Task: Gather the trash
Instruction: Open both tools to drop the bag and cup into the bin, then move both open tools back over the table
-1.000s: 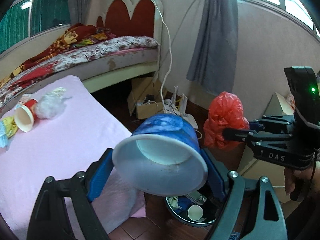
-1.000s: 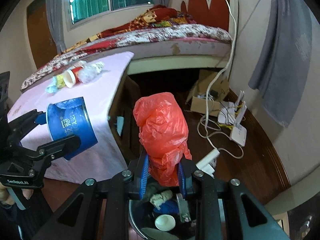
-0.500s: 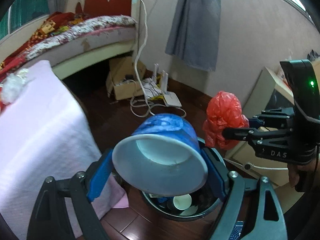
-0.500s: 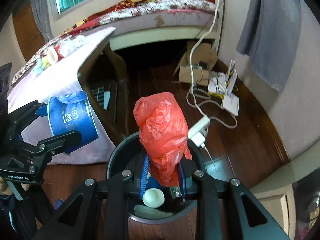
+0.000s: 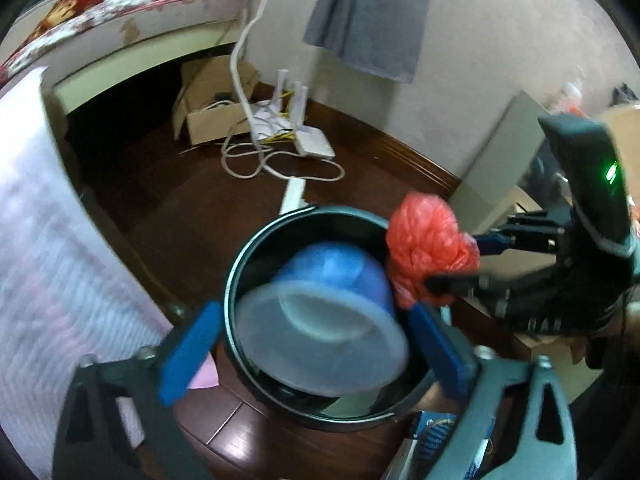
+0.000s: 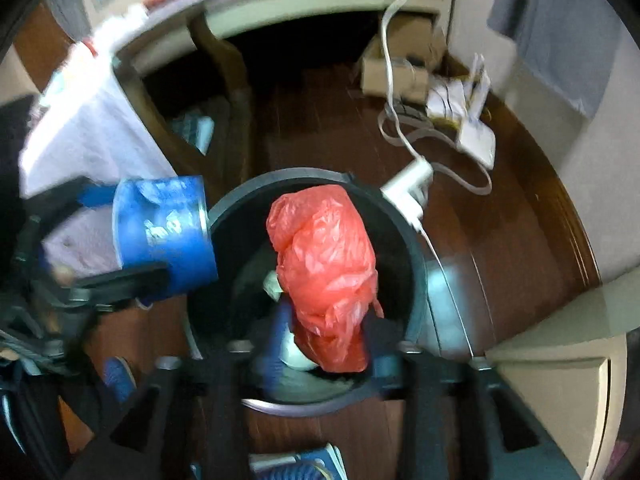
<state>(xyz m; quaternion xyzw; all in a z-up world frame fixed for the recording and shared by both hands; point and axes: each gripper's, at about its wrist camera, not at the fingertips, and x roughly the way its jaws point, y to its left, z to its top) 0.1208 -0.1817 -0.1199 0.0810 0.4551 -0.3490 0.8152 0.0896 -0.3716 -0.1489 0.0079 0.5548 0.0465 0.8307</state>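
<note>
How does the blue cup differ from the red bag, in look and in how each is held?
The blue cup is stiff and round; the red bag is soft and crumpled. The cup lies sideways at the bin's rim; the bag hangs over its middle. Each is between gripper fingers.

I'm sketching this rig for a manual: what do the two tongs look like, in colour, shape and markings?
Both tongs share one design: black skeletal linkage arms with silver bolts, ending in flat blue finger pads. The left tongs show triangular cut-outs in their arms. The right tongs carry a tall black housing with a green light; any lettering is too blurred to read.
</note>
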